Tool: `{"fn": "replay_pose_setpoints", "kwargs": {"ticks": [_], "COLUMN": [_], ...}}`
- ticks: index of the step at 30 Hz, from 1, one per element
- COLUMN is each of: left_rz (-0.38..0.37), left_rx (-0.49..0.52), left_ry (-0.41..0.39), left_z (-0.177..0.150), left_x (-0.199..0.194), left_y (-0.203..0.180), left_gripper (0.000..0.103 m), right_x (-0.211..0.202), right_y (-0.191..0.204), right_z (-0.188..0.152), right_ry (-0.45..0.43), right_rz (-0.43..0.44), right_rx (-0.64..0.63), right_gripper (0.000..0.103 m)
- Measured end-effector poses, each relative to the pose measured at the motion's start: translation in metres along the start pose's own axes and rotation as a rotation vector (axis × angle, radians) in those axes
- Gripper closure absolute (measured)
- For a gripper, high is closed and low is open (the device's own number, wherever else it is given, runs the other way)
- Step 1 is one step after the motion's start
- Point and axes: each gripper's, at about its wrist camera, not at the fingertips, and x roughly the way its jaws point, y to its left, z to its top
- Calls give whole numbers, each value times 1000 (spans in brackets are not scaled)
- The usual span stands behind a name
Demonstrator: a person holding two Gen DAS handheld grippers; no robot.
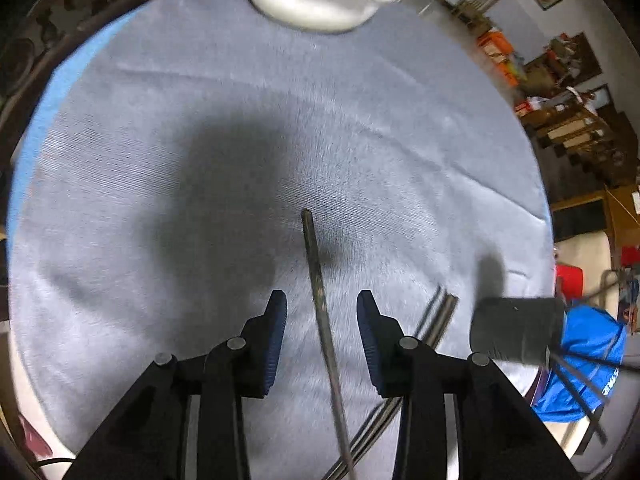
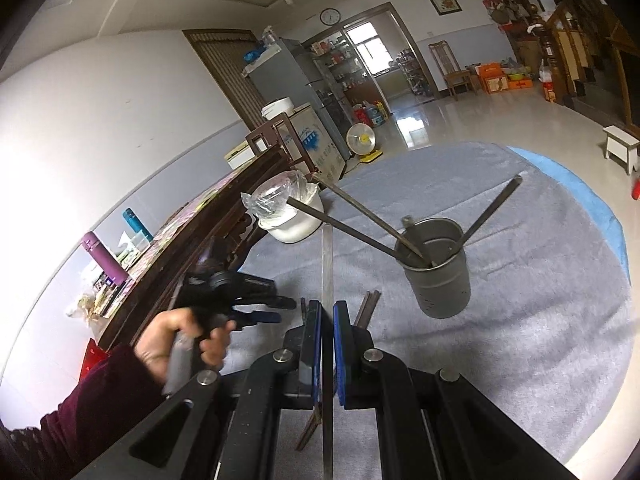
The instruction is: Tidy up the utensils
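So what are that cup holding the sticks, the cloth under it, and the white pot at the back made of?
The cup looks like brushed metal, probably steel: dull grey sheen, thin rim, small holes near its base. The cloth seems a soft, plush grey-blue fabric, with a fuzzy nap and creases. The white pot is smooth and glossy, ceramic or enamel perhaps; I cannot tell which. Crinkly clear plastic covers its top.

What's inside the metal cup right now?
The metal cup holds several long chopsticks leaning out over its rim. Their lower ends and the cup's bottom are hidden by its wall.
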Motion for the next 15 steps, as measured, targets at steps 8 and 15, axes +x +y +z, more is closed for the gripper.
{"fn": "replay_pose_setpoints", "kwargs": {"ticks": [8, 15], "left_rz": [80, 97], "left_rx": [9, 65], "left_ry": [-10, -66], "left_z": [19, 7], "left_x": [30, 28], "left_y": [-9, -15], "left_gripper": [81, 98], "right_x": [2, 9], "right_y": [-10, -7], "right_z": [-2, -2], "right_ry": [16, 26], "right_rz": [5, 4], "right_rx": [26, 22], "right_gripper": [97, 97]}}
